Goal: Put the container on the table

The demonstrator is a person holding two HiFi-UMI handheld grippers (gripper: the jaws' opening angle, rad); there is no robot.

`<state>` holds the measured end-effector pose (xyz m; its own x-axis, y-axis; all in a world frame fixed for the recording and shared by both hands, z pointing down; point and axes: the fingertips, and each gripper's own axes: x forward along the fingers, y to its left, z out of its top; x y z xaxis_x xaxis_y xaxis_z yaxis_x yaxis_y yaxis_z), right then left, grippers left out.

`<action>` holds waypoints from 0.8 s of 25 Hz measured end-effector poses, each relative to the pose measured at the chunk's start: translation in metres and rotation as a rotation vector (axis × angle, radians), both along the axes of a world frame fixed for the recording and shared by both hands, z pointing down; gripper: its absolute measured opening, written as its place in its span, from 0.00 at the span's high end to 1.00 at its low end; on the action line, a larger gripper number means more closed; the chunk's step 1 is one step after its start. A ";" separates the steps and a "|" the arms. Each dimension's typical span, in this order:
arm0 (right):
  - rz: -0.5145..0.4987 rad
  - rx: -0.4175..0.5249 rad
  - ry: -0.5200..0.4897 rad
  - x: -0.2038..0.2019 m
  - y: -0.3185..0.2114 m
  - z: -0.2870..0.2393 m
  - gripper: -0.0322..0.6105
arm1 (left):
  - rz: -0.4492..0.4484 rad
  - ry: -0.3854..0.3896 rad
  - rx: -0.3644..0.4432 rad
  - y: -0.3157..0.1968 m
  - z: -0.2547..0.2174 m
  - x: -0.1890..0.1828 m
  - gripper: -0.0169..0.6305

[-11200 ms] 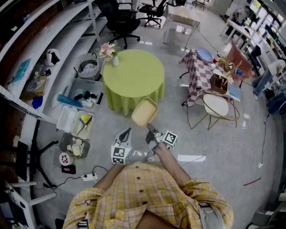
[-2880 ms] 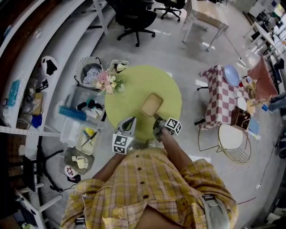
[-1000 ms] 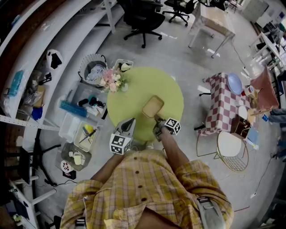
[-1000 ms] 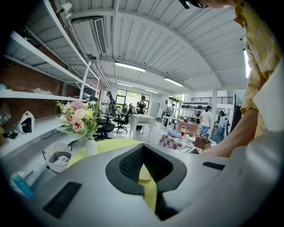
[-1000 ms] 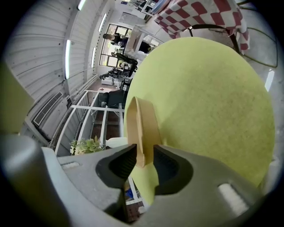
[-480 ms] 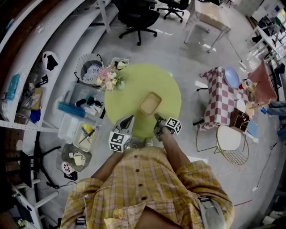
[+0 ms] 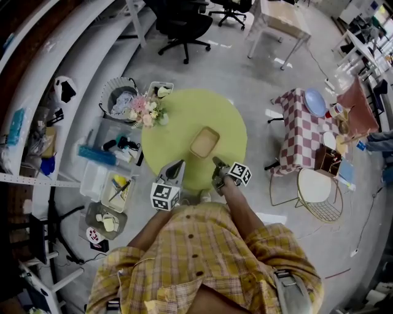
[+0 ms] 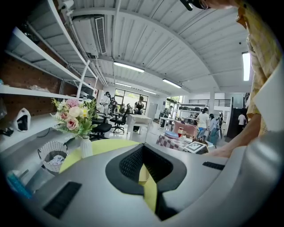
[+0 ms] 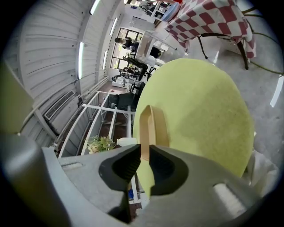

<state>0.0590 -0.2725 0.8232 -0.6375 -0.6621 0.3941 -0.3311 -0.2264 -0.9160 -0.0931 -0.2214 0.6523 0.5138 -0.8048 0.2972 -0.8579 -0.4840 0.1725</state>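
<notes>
Grey, seemingly concrete floor [image 7: 233, 73] holds shelving [image 7: 61, 55], a black office chair [image 7: 178, 27], checkered-cloth table [image 7: 304, 132].

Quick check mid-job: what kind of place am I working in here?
Likely an open-plan lab or office hall: swivel chairs, long wall shelving, and a work desk beyond the green table.

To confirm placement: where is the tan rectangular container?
Head view: the tan rectangular container sits on the round green table, right of the flower vase.

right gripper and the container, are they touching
Apart. In the head view bare table shows between the right gripper and the container; its jaws have just been closing on nothing.
</notes>
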 end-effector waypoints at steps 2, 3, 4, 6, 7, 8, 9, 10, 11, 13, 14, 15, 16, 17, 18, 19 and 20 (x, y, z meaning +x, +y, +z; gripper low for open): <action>-0.012 0.016 0.001 -0.002 0.000 -0.005 0.90 | 0.003 0.002 0.001 -0.001 0.000 0.001 0.97; -0.019 0.026 0.002 -0.003 0.000 -0.008 0.93 | 0.005 0.002 0.000 -0.001 0.000 0.001 0.97; -0.026 0.037 0.002 -0.004 -0.001 -0.011 0.95 | 0.007 0.001 -0.002 -0.001 0.000 0.002 0.97; -0.035 0.060 -0.006 -0.005 -0.001 -0.017 0.95 | 0.007 0.001 -0.004 0.000 0.000 0.004 0.97; -0.040 0.072 -0.010 -0.005 -0.001 -0.021 0.95 | 0.005 0.001 -0.003 0.000 0.000 0.004 0.97; -0.047 0.085 -0.012 -0.006 -0.001 -0.025 0.95 | 0.005 0.002 -0.001 -0.001 0.000 0.005 0.97; -0.054 0.097 -0.011 -0.008 -0.001 -0.029 0.95 | 0.005 0.003 0.000 -0.001 0.000 0.005 0.97; -0.061 0.109 -0.011 -0.009 0.000 -0.033 0.95 | 0.007 0.003 -0.001 -0.001 0.000 0.005 0.97; -0.068 0.120 -0.014 -0.010 0.000 -0.037 0.95 | 0.009 0.001 0.000 0.000 0.000 0.005 0.97; -0.080 0.139 -0.022 -0.013 0.001 -0.044 0.95 | 0.012 -0.002 0.004 0.000 0.000 0.005 0.97; -0.084 0.146 -0.026 -0.014 0.002 -0.047 0.95 | 0.012 0.000 0.003 0.000 0.000 0.005 0.97; -0.085 0.152 -0.030 -0.014 0.002 -0.050 0.95 | 0.011 0.001 0.002 0.000 0.000 0.005 0.97; -0.085 0.158 -0.033 -0.015 0.002 -0.054 0.95 | 0.010 0.002 0.001 0.000 0.000 0.005 0.97; -0.087 0.166 -0.034 -0.016 0.002 -0.057 0.95 | 0.010 0.004 0.001 -0.001 -0.001 0.005 0.97; -0.092 0.174 -0.032 -0.017 0.002 -0.060 0.95 | 0.011 0.005 0.001 -0.001 -0.001 0.006 0.97; -0.101 0.184 -0.028 -0.018 0.002 -0.064 0.95 | 0.012 0.007 0.000 -0.002 -0.001 0.006 0.97; -0.112 0.196 -0.021 -0.020 0.002 -0.067 0.95 | 0.015 0.007 -0.001 -0.002 -0.001 0.007 0.97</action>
<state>0.0393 -0.2706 0.7564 -0.7177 -0.6496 0.2508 -0.3248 -0.0063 -0.9458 -0.0861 -0.2230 0.6516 0.5278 -0.7966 0.2947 -0.8493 -0.4965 0.1792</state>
